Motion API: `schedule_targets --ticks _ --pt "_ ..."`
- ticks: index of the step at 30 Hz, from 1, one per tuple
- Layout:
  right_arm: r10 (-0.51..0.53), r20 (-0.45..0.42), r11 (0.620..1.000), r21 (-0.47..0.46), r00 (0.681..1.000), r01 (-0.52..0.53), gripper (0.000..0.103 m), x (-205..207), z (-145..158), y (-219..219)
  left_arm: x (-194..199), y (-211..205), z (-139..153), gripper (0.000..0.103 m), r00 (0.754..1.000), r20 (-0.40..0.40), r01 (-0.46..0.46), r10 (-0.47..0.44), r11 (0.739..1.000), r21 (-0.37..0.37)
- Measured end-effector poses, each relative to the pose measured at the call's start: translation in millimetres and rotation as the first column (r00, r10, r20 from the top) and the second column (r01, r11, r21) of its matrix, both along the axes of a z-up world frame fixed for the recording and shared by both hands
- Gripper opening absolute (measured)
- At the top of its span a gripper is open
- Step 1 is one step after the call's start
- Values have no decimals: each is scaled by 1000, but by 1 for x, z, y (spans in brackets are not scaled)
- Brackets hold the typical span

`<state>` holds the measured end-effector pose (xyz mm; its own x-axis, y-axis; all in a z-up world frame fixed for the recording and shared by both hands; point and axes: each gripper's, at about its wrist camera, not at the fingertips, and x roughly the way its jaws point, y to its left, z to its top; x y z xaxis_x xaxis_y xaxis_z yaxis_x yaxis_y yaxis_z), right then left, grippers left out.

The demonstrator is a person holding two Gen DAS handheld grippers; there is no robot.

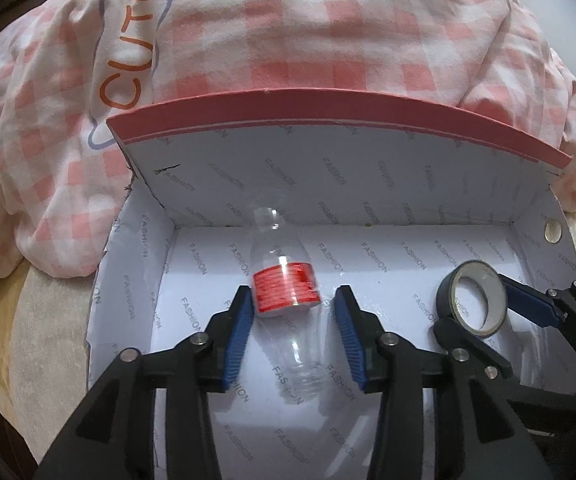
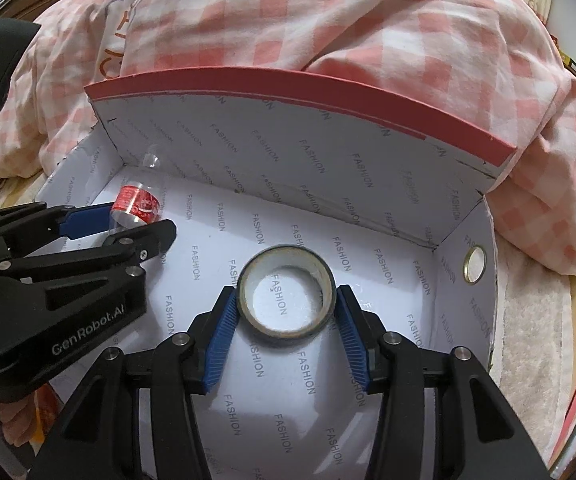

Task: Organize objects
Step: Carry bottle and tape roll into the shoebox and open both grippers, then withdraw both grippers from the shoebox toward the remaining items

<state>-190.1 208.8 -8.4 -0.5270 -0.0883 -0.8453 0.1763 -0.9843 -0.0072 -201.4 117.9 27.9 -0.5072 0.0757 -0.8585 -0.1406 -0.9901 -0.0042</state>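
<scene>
Boxed bottle point(image 1: 285, 300) between left gripper point(image 1: 294, 334)

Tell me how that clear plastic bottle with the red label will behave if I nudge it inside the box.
The bottle looks empty, so it is probably very light and will skid easily on the smooth box floor. It lies on its side, and its round body would likely roll sideways. Its thin clear wall may dent if squeezed hard.

An open box point(image 1: 536, 248) sits on a bed point(image 1: 35, 320), against a rumpled pink-checked quilt point(image 1: 328, 32); a towel-like beige cover point(image 2: 528, 320) lies beneath.
</scene>
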Motion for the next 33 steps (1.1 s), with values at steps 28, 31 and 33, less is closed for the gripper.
schedule_targets --ticks 28,31,33 --pt "-42 -109 994 -109 993 30 63 44 25 0 57 25 26 45 997 -70 25 -24 1000 18" --pt "-57 -132 993 -112 990 42 63 56 43 18 69 28 34 45 996 -84 32 -30 999 25" --pt "-68 -140 992 -119 988 51 63 60 50 24 78 31 39 45 995 -90 39 -36 999 27"
